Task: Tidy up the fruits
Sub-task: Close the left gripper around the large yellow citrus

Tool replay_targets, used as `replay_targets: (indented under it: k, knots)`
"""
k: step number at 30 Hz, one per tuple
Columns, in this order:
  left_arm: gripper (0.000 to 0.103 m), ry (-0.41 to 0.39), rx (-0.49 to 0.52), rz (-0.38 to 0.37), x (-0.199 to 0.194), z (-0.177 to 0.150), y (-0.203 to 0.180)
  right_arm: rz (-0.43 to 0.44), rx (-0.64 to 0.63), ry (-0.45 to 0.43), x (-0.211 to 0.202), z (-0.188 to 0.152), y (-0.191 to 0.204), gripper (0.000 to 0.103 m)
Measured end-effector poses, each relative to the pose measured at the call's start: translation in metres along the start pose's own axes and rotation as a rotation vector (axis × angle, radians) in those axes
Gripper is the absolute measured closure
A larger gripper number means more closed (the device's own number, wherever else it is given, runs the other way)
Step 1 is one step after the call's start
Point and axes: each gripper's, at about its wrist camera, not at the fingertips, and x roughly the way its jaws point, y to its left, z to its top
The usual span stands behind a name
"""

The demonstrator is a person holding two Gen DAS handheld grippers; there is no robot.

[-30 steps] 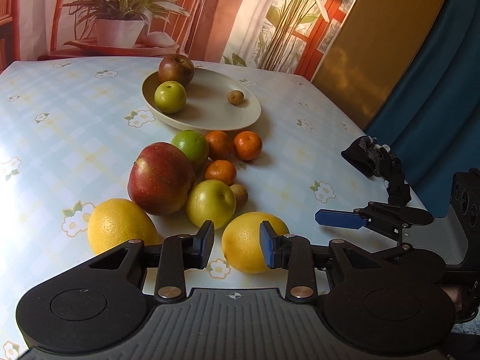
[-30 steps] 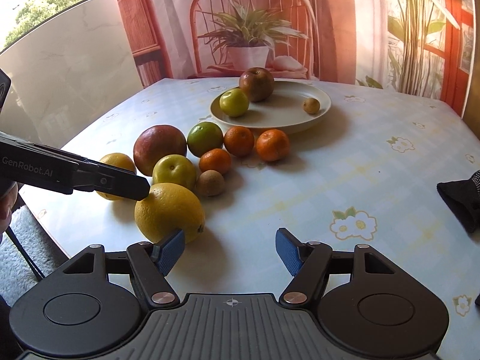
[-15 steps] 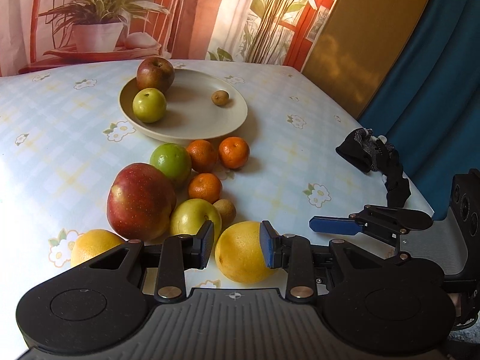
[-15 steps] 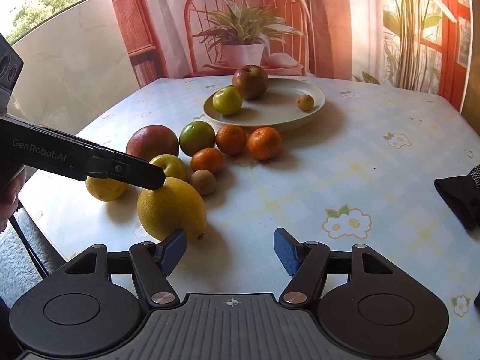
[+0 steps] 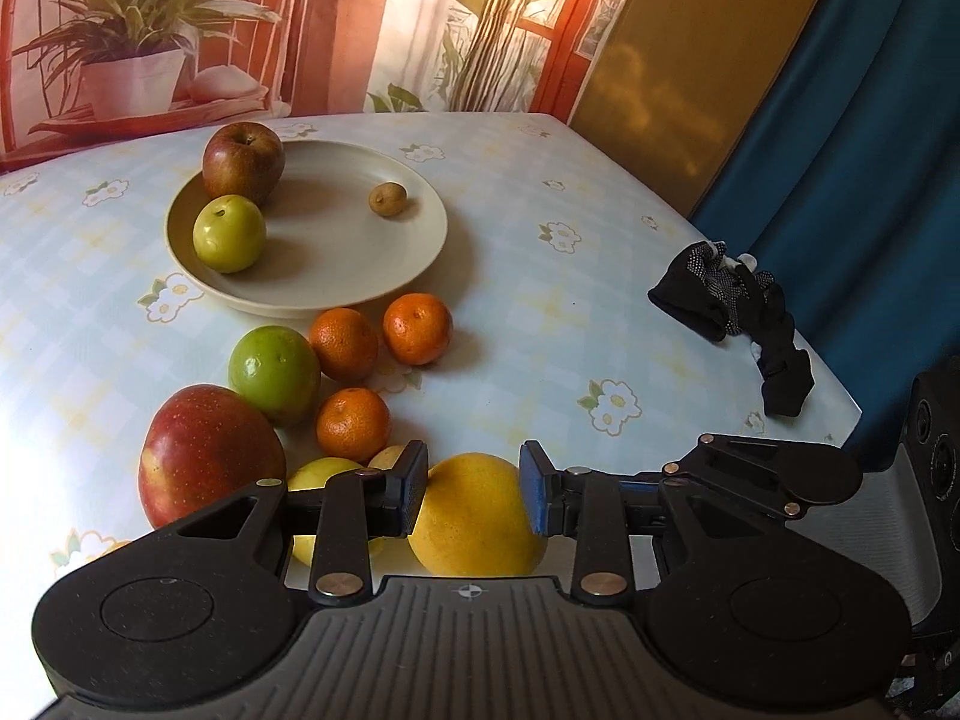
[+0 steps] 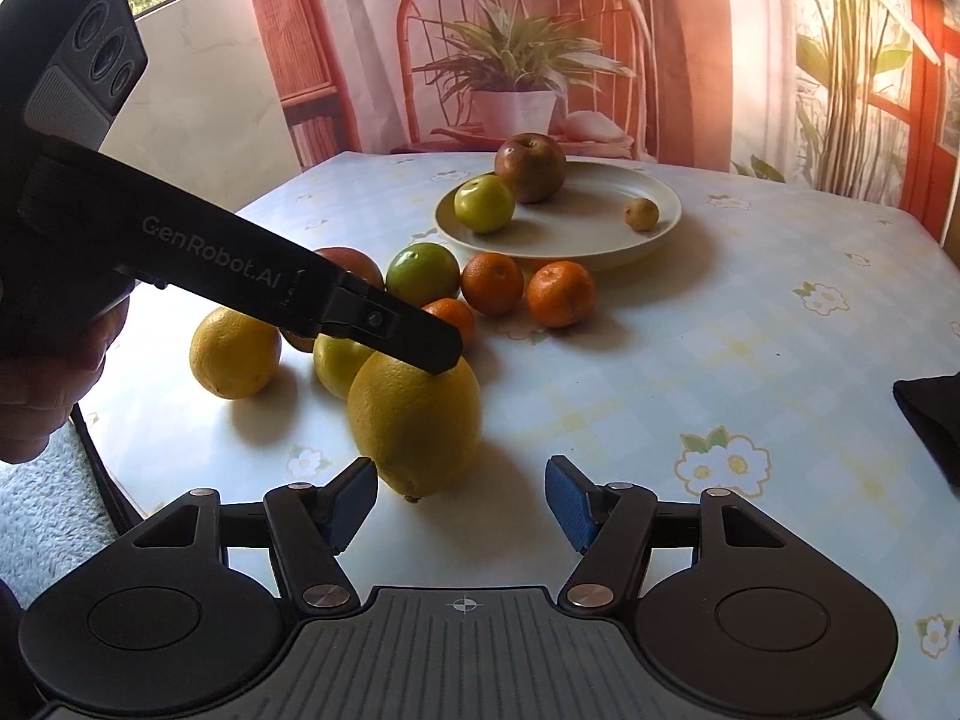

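My left gripper (image 5: pixel 474 489) is shut on a large yellow lemon (image 5: pixel 477 522), its blue pads pressed to both sides; the lemon also shows in the right wrist view (image 6: pixel 414 420), with the left gripper's finger (image 6: pixel 396 330) over its top. My right gripper (image 6: pixel 462 495) is open and empty, just in front of that lemon. A beige plate (image 5: pixel 360 264) further back holds a dark red apple (image 5: pixel 243 162), a green apple (image 5: pixel 229 233) and a small brown fruit (image 5: pixel 387 199). Between plate and lemon lie a big red apple (image 5: pixel 207 456), a green apple (image 5: pixel 274 366) and three oranges (image 5: pixel 417 328).
A second lemon (image 6: pixel 234 354) and a yellow-green apple (image 6: pixel 339 363) lie near the table's left edge. A black glove (image 5: pixel 735 312) lies at the right edge of the floral tablecloth (image 5: pixel 540 324). A backdrop with a potted plant stands behind the table.
My left gripper moved forward and to the right around the lemon and its jaws now touch it. The right gripper stayed open and shifted slightly.
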Motion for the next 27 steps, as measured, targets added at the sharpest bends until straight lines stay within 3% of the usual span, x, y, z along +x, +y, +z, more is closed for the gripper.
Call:
replay_targets:
  k: [5, 7, 10, 17, 27]
  knots:
    - [0.067, 0.002, 0.006, 0.004, 0.004, 0.003, -0.002, 0.016, -0.006, -0.003, 0.009, 0.004, 0.005, 0.047]
    - [0.067, 0.002, 0.006, 0.003, 0.005, 0.004, -0.003, 0.028, -0.007, -0.004, 0.013, 0.007, 0.006, 0.056]
    - [0.067, 0.006, -0.006, -0.003, 0.006, 0.005, 0.000, 0.033, -0.007, -0.012, 0.016, 0.007, 0.006, 0.058]
    - [0.067, -0.004, -0.227, -0.109, -0.002, 0.009, 0.037, 0.065, 0.055, -0.035, 0.014, 0.001, -0.003, 0.059]
    - [0.066, 0.039, -0.283, -0.159, 0.011, -0.001, 0.039, 0.078, 0.077, -0.041, 0.014, -0.001, -0.007, 0.058]
